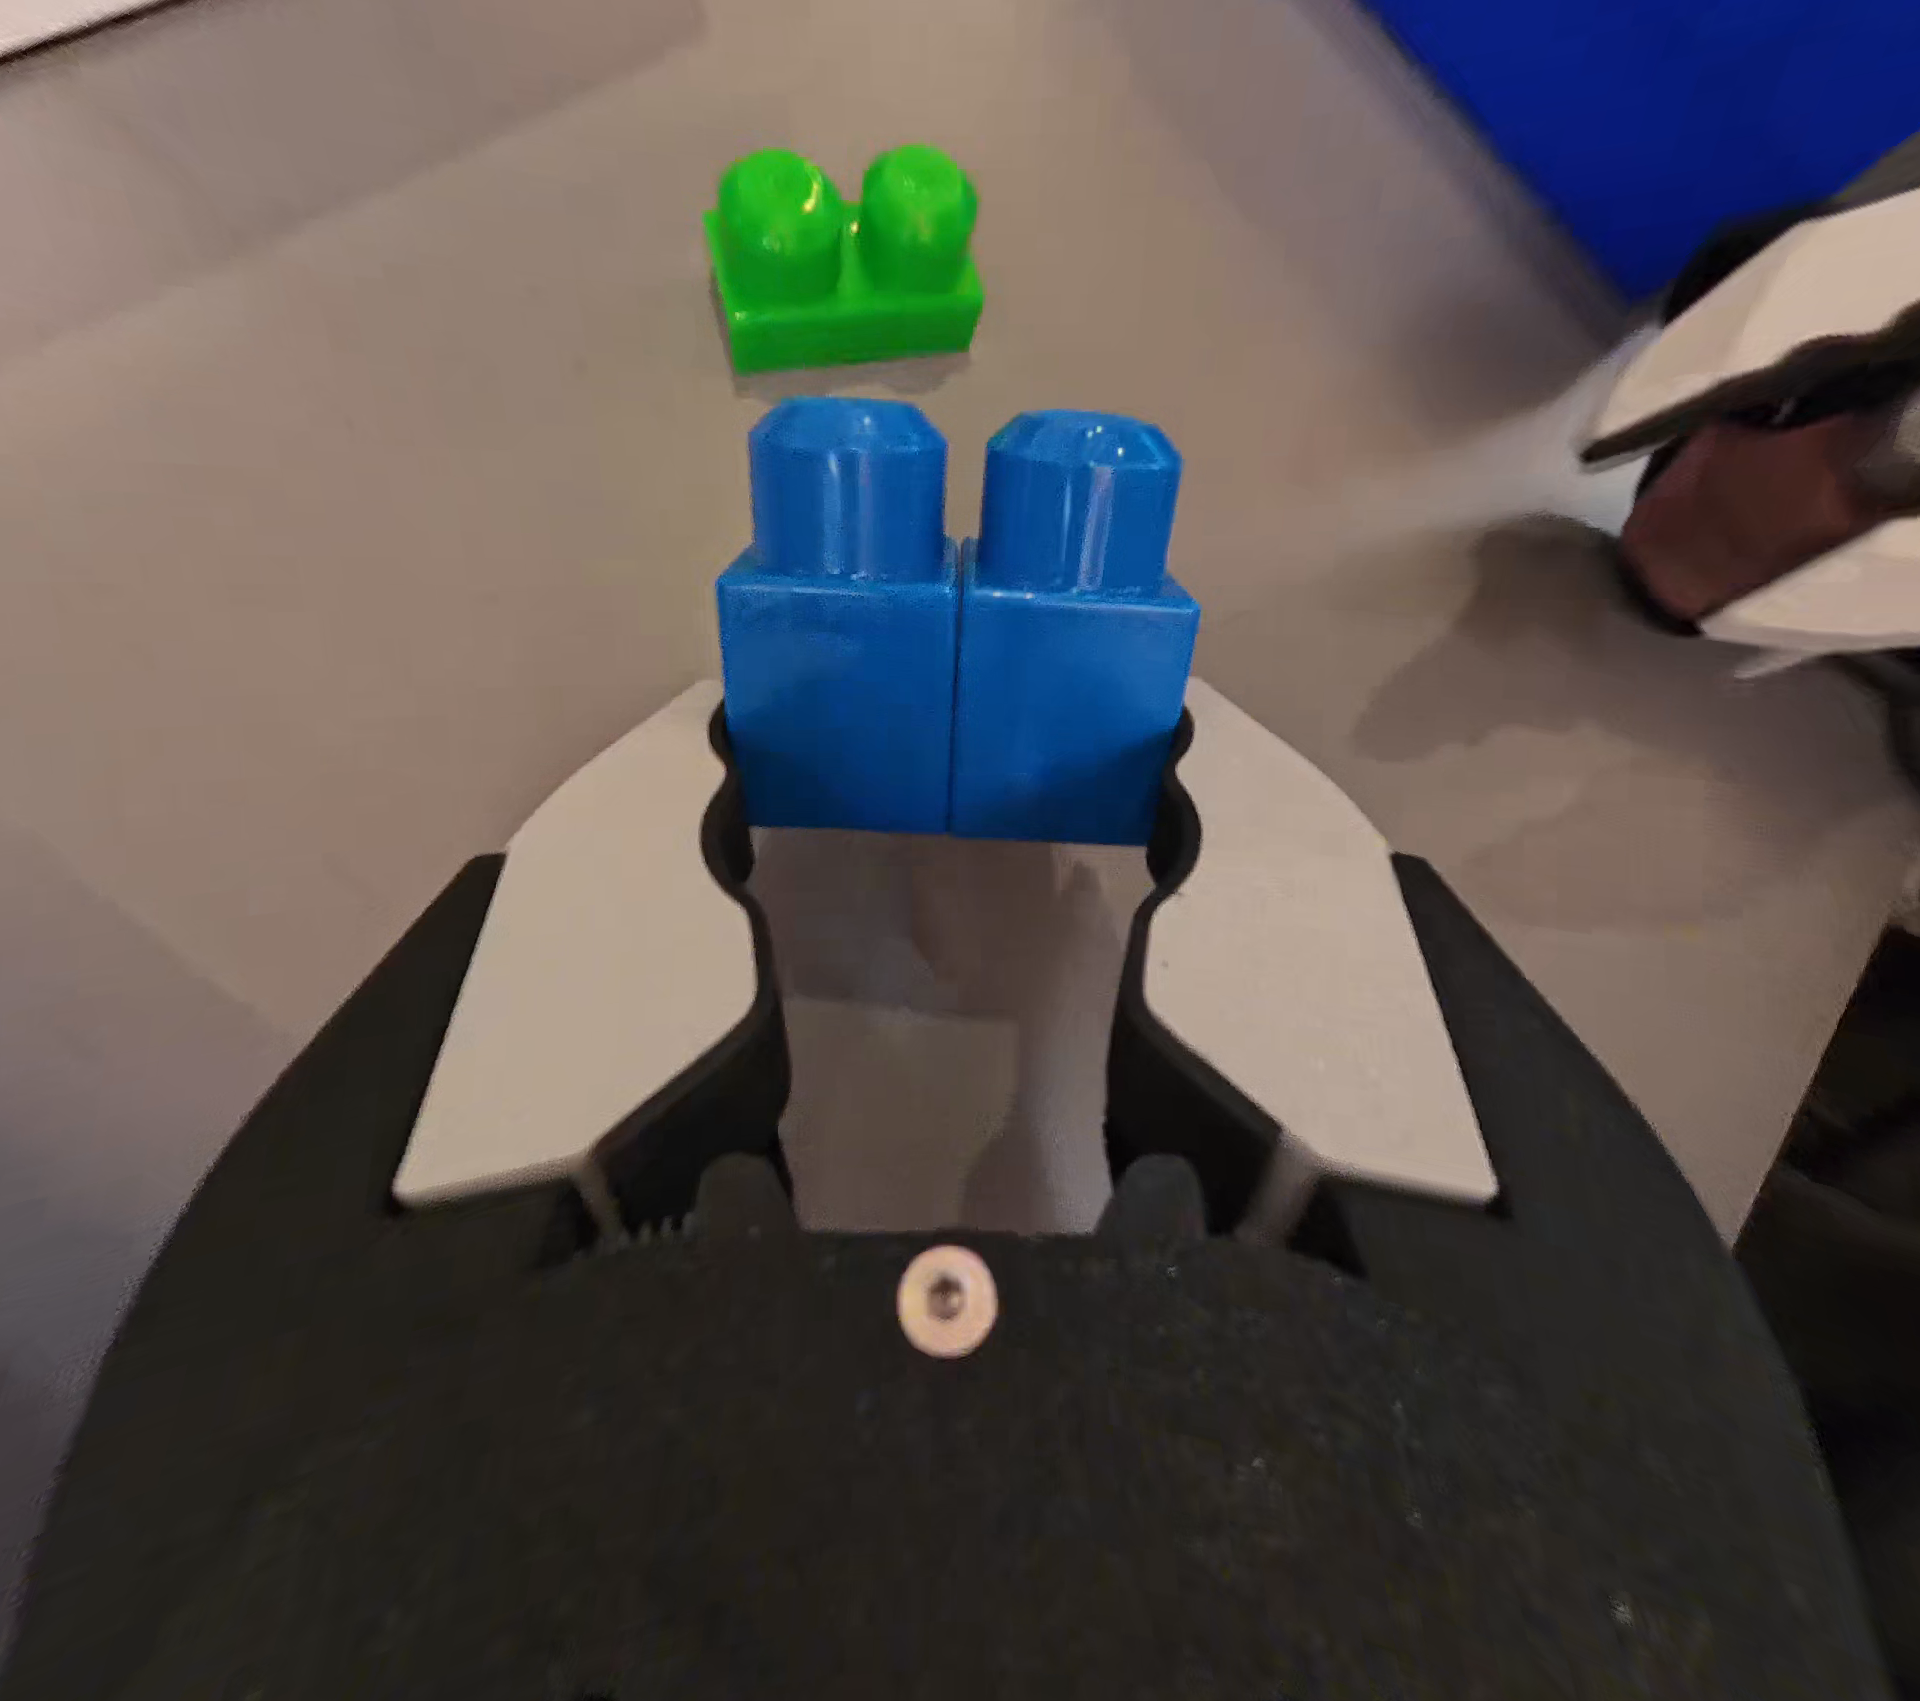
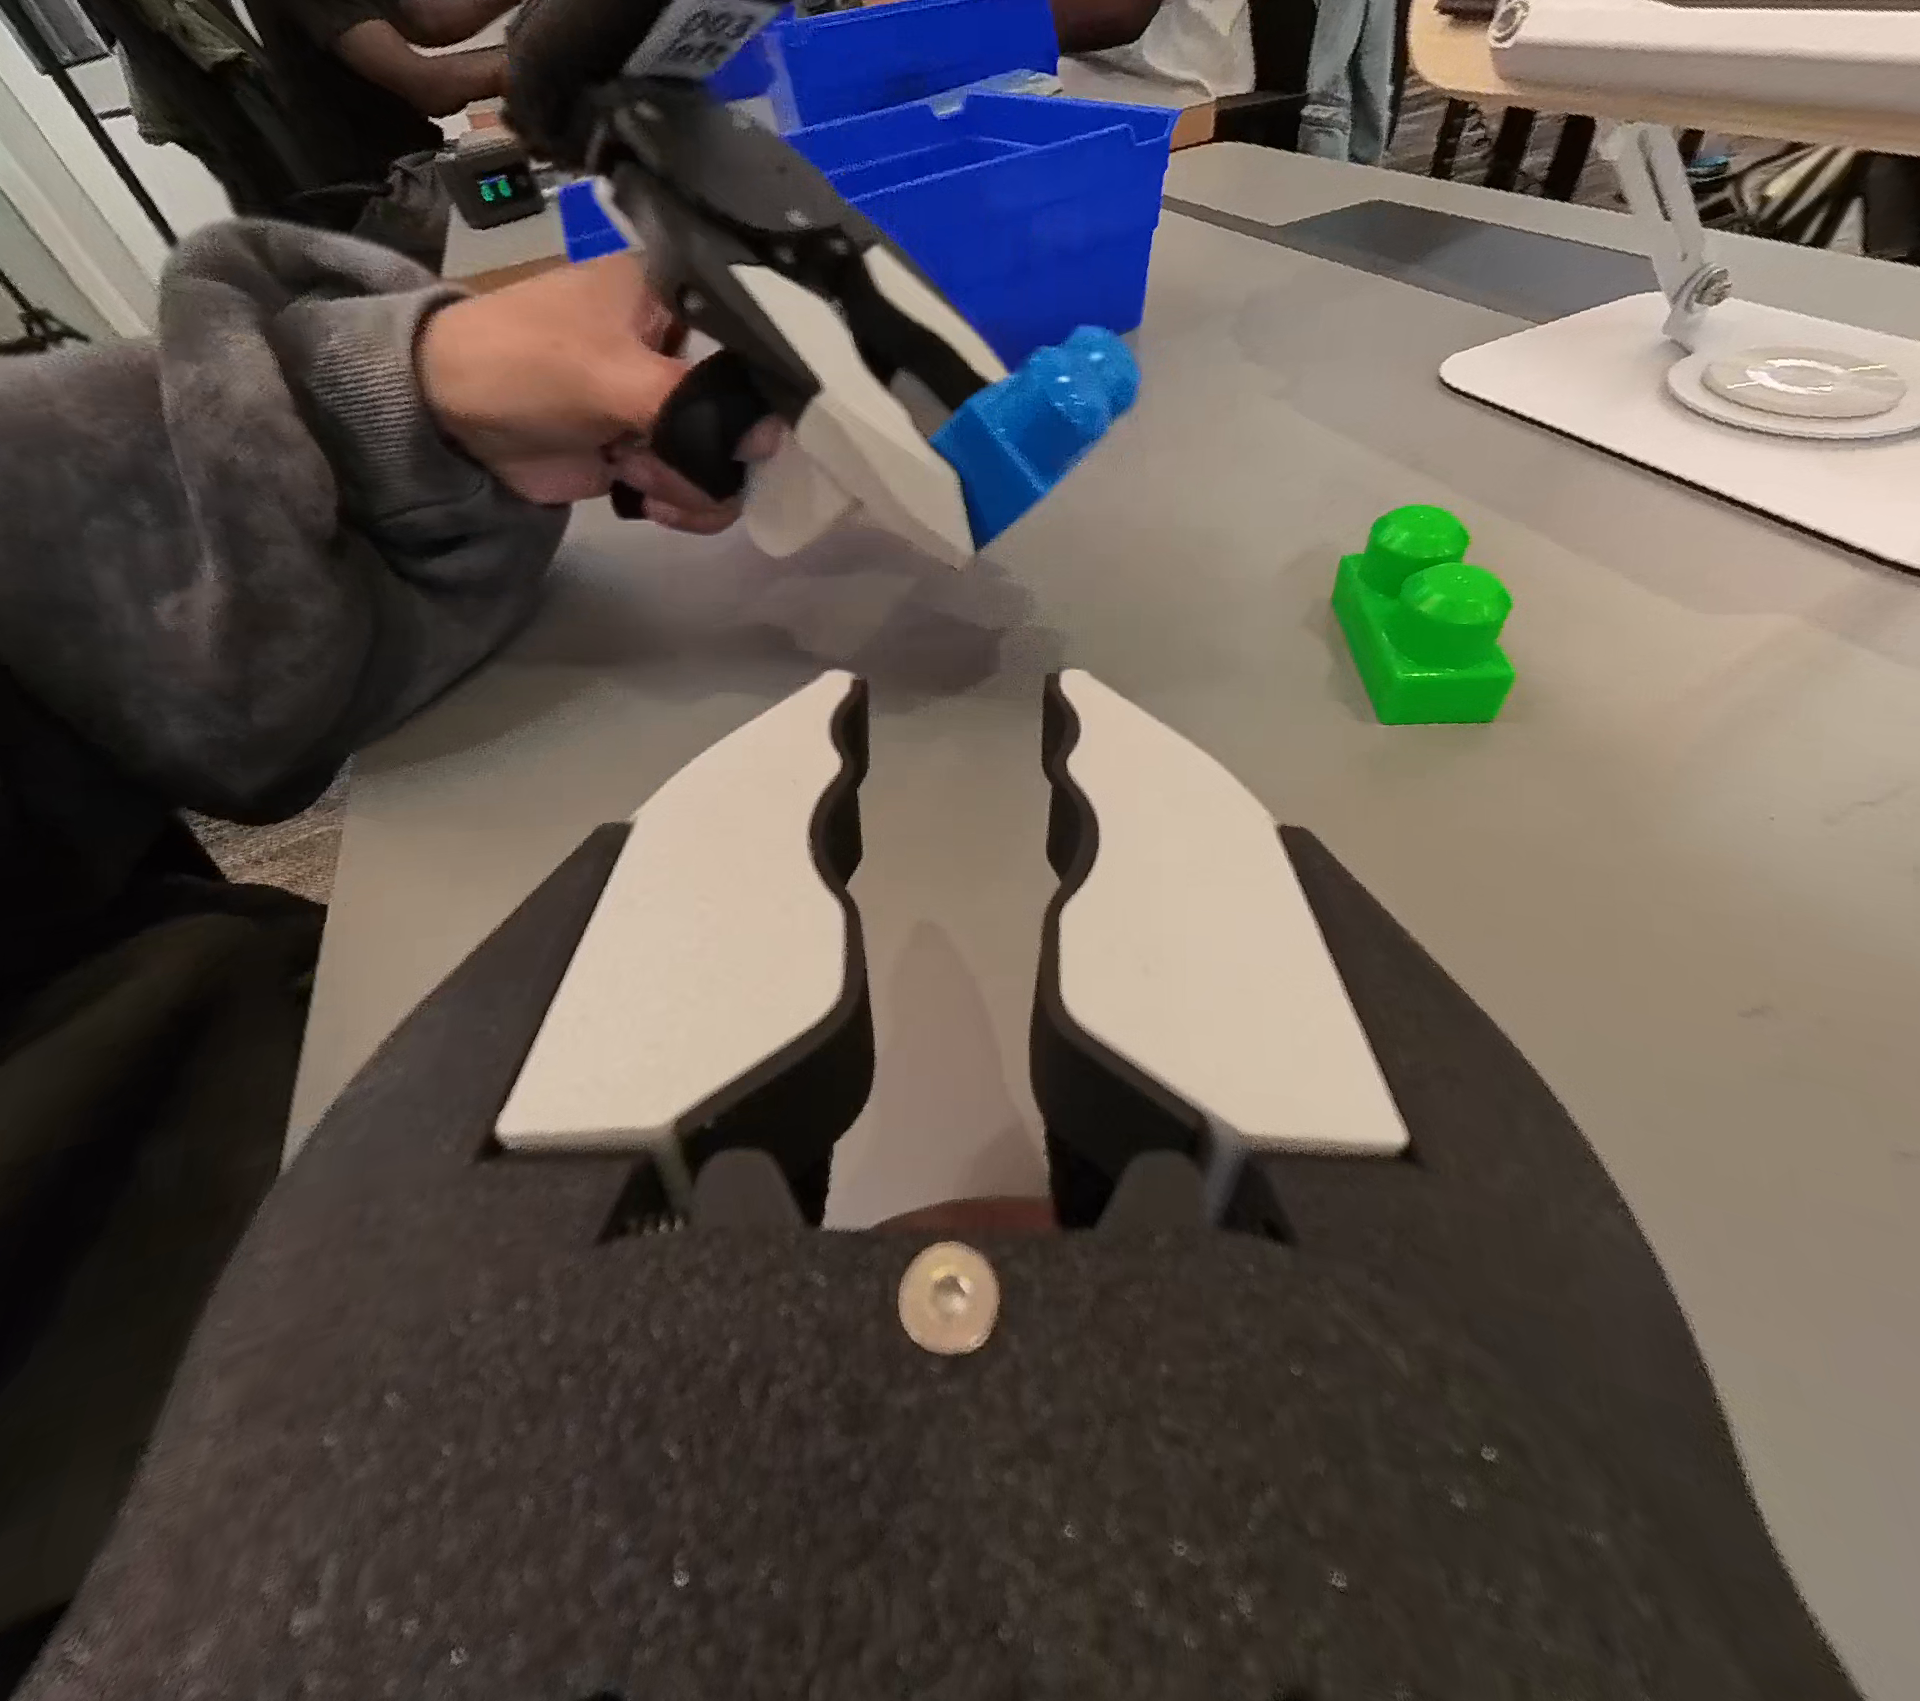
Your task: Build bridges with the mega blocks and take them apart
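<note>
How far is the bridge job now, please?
No bridge stands now. In hand: the left hand-held gripper clamps two blue blocks side by side, off the table. The green block lies alone on the table; the right hand-held gripper is open, empty. Which phase this is, I cannot tell.

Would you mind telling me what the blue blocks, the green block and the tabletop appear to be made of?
The blue blocks, clamped side by side in the left gripper, look like glossy moulded plastic: bright highlights sit on their rounded studs. The green block shows the same shiny, saturated plastic look. The table appears to be a smooth matte grey laminate or similar, with only soft reflections; I cannot tell its core.
</note>
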`<state>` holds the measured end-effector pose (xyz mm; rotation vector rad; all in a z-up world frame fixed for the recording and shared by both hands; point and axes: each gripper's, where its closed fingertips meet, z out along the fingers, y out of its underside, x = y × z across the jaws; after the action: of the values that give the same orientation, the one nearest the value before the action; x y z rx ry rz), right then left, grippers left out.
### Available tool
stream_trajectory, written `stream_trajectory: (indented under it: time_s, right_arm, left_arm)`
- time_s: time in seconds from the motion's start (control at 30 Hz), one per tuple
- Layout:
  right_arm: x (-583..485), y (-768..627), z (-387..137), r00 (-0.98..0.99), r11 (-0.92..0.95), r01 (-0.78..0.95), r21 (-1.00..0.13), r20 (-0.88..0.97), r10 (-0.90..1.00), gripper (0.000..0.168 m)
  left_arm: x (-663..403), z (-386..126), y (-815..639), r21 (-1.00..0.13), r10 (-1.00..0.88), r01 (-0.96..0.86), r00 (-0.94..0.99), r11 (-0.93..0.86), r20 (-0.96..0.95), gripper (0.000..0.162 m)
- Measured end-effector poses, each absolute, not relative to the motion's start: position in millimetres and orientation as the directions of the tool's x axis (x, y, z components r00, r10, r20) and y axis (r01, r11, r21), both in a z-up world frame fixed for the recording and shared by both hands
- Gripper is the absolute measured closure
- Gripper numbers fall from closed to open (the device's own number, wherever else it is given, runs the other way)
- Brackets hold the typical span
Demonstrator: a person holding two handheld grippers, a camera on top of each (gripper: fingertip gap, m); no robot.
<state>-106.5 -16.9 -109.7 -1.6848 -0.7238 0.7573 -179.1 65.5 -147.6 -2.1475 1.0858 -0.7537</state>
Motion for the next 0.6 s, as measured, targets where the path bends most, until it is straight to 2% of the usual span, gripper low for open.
stream_trajectory:
  time_s: [0.1,0.23,0.3,0.47,0.6]
  right_arm:
    - [-97,-4,-107,0.653,-0.249,0.079,-0.965,-0.139,0.744,0.137]
    - [-76,35,-91,0.741,-0.385,0.188,-0.904,-0.127,0.659,0.129]
    - [-75,54,-89,0.746,-0.489,0.269,-0.830,-0.142,0.651,0.119]
    - [-79,113,-116,0.733,-0.551,0.547,-0.631,0.043,0.679,0.119]
    - [-96,142,-156,0.664,-0.548,0.697,-0.463,0.128,0.736,0.122]
  left_arm:
    - [-184,-134,58,-0.818,-0.870,-0.417,0.453,-0.397,0.192,0.088]
    - [-195,-116,54,-0.898,-0.889,-0.305,0.424,-0.317,0.170,0.088]
    - [-199,-114,51,-0.914,-0.897,-0.268,0.405,-0.304,0.180,0.088]
    - [-212,-118,50,-0.920,-0.885,-0.250,0.433,-0.302,0.173,0.088]
    - [-216,-120,49,-0.935,-0.888,-0.250,0.445,-0.251,0.119,0.088]
